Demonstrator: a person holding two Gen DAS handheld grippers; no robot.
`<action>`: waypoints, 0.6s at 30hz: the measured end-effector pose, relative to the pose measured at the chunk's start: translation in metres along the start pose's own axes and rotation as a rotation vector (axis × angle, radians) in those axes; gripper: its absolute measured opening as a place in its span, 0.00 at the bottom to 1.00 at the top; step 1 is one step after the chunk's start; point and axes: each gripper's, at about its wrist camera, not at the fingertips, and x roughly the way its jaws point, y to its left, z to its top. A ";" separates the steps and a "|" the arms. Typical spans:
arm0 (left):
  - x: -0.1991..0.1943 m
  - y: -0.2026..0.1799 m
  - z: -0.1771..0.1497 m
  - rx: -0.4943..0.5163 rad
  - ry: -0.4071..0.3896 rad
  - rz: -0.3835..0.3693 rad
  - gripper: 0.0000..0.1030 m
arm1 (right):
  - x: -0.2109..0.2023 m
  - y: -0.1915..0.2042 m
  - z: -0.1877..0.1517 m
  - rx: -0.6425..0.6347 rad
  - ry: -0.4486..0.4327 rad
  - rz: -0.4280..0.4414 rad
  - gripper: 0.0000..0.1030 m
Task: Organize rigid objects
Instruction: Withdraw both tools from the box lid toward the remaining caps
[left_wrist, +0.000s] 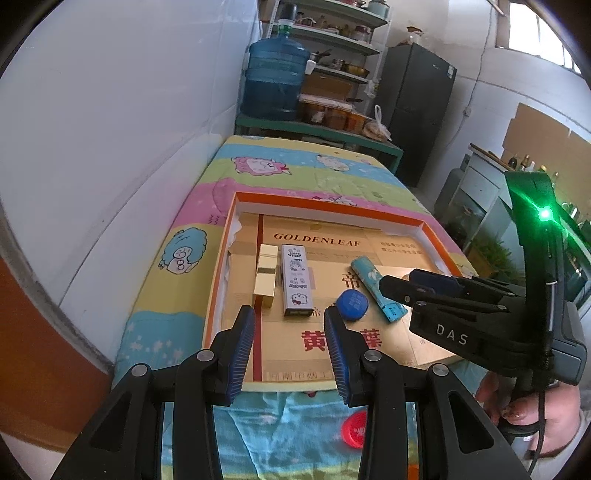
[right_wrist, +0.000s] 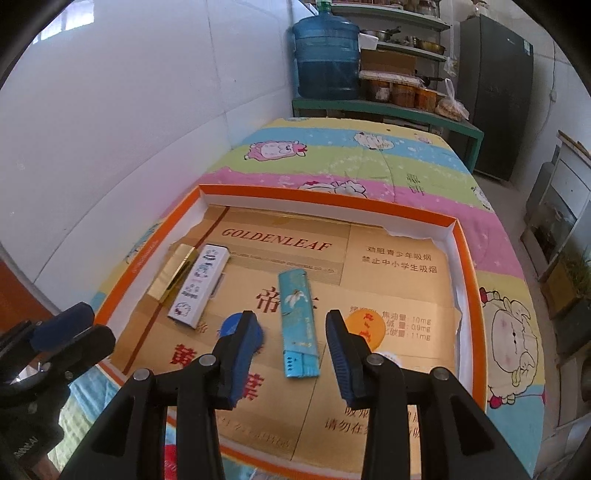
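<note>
1. A shallow orange-rimmed tray (right_wrist: 466, 258), lined with gold card, is used as the collecting place; it rests on a cartoon-print cloth (right_wrist: 369, 173) covering the table.
2. At the tray's far left, a gold box (left_wrist: 266, 275) and a white case (left_wrist: 296, 280) are laid side by side, touching or nearly so and parallel, which reads as sorting already done.
3. A teal lighter (right_wrist: 298, 325) lies near the tray's middle, at a slant to that pair, so it is judged not yet tidied.
4. A blue cap (left_wrist: 352, 304) sits just left of the lighter and an orange cap (right_wrist: 364, 328) just right of it; both are loose on the lining.
5. A red cap (left_wrist: 355, 430) is left outside the tray on the near cloth, so it is presumably yet to be brought in.
6. The right gripper (right_wrist: 290, 349) is held spread and empty, the lighter's near end framed between its fingers, an alignment suited to a pinch across the narrow width.
7. The left gripper (left_wrist: 290, 339) is likewise spread and empty, aimed at the near end of the white case; no contact is seen.
</note>
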 end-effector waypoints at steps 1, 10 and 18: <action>-0.002 0.000 0.000 -0.001 -0.002 -0.001 0.39 | -0.002 0.002 -0.001 -0.002 -0.003 0.000 0.37; -0.020 -0.004 -0.003 0.008 -0.015 -0.014 0.39 | -0.029 0.011 -0.011 -0.003 -0.028 0.009 0.37; -0.040 -0.009 -0.007 0.014 -0.031 -0.030 0.39 | -0.056 0.015 -0.022 -0.005 -0.048 0.008 0.37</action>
